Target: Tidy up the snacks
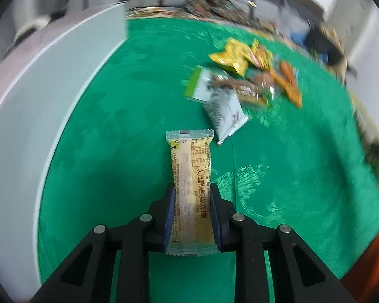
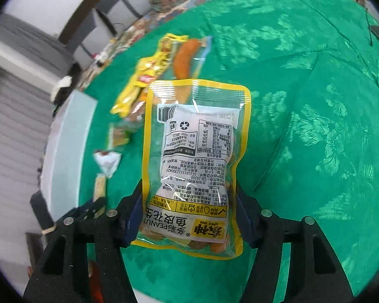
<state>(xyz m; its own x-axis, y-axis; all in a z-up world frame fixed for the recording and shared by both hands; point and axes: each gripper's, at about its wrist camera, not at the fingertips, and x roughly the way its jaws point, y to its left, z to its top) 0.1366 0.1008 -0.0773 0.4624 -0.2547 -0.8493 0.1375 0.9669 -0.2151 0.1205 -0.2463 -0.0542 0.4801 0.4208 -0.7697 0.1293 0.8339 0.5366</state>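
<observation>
Left wrist view: left hand-held gripper clamps a snack bar near the snack pile; right hand-held gripper grips a peanut bag.

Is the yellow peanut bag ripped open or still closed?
Still closed. The peanut bag has its top seal flat and unbroken, peanuts still inside, pinched by the right gripper.

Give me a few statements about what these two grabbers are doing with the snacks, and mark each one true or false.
1. The left gripper has its jaws shut on a slim snack bar. True.
2. The right gripper is empty. False: it holds a yellow-edged peanut bag.
3. The tablecloth is red. False: it is green.
4. More snacks lie in a loose pile on the cloth. True.
</observation>
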